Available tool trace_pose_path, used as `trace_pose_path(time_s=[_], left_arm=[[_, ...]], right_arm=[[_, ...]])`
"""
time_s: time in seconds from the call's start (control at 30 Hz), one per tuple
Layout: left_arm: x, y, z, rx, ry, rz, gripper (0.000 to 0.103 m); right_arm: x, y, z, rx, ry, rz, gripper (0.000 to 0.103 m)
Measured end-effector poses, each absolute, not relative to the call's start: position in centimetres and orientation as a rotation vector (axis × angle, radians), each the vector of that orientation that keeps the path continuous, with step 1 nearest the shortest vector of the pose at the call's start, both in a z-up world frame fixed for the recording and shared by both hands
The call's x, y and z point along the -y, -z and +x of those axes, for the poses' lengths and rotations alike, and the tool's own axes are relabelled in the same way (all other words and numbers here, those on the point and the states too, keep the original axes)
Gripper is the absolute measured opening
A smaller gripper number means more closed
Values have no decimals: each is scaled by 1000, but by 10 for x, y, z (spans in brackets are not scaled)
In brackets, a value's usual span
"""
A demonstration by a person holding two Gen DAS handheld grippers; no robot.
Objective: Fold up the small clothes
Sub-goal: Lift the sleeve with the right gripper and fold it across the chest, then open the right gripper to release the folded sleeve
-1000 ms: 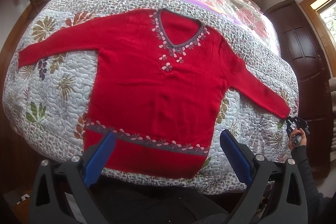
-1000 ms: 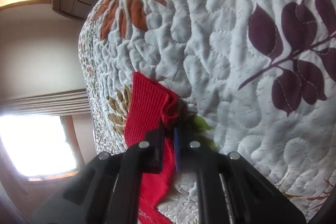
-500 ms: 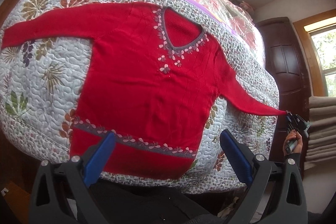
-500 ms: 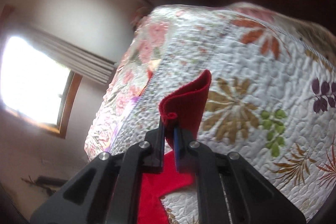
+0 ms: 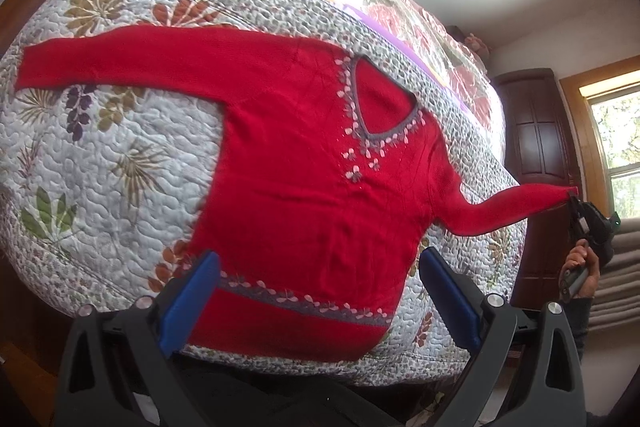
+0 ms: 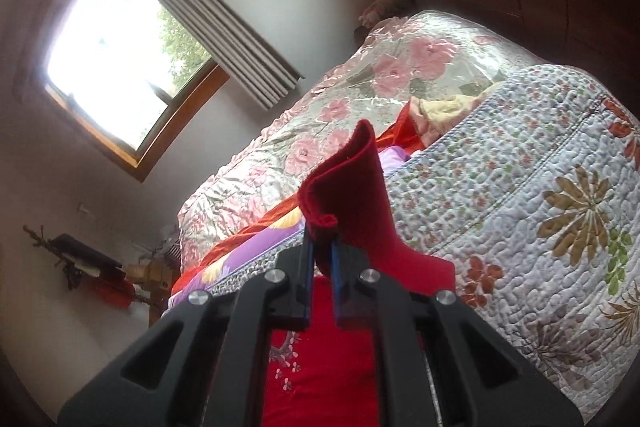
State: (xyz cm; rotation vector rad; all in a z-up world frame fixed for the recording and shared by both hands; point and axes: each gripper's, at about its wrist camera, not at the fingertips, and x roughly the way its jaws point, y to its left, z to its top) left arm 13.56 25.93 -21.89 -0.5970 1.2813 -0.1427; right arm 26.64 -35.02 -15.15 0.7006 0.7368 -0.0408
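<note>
- A red sweater [image 5: 304,195] lies face up on a quilted, leaf-printed bedspread [image 5: 120,163] that covers the bed, its neckline toward the far side and its hem at the near edge.
- The sweater has a grey V-neck trimmed with pale petal shapes, and a matching grey band [image 5: 304,301] runs across just above the hem.
- One sleeve [image 5: 120,61] stretches flat across the bedspread to the left of the left wrist view.
- The other sleeve [image 5: 516,209] is lifted off the bedspread and pulled out past the bed's edge.
- The right tool [image 6: 321,247] has its jaws nearly together, pinching that sleeve's cuff [image 6: 344,187], which curls upward above the tips.
- In the left wrist view a hand [image 5: 580,267] grips the right tool's handle beside the bed.
- The left tool [image 5: 316,291] hovers over the sweater's hem with its blue-padded fingers [image 5: 192,301] spread wide and holding nothing.
- A pink floral cover [image 6: 320,115] lies beyond the bedspread, with a dark wooden wardrobe [image 5: 536,147] and a curtained window [image 6: 120,67] behind.
</note>
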Motion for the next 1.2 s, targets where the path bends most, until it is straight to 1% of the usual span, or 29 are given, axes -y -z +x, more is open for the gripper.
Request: trace_pose_path(time_s=[0.33, 0.67, 0.87, 1.0, 1.2], left_arm=[[-317, 228, 147, -1259, 125, -645, 99], [-372, 242, 156, -1268, 103, -663, 99], [-400, 254, 160, -1271, 89, -676, 99], [-412, 265, 168, -1277, 88, -688, 99], [-408, 278, 197, -1245, 173, -722, 99]], right_arm=[[242, 159, 299, -802, -59, 637, 6], [118, 197, 334, -901, -157, 601, 6], [44, 238, 349, -992, -200, 540, 6], [-5, 276, 352, -1065, -221, 474, 6], [-70, 355, 347, -1194, -211, 321, 6]])
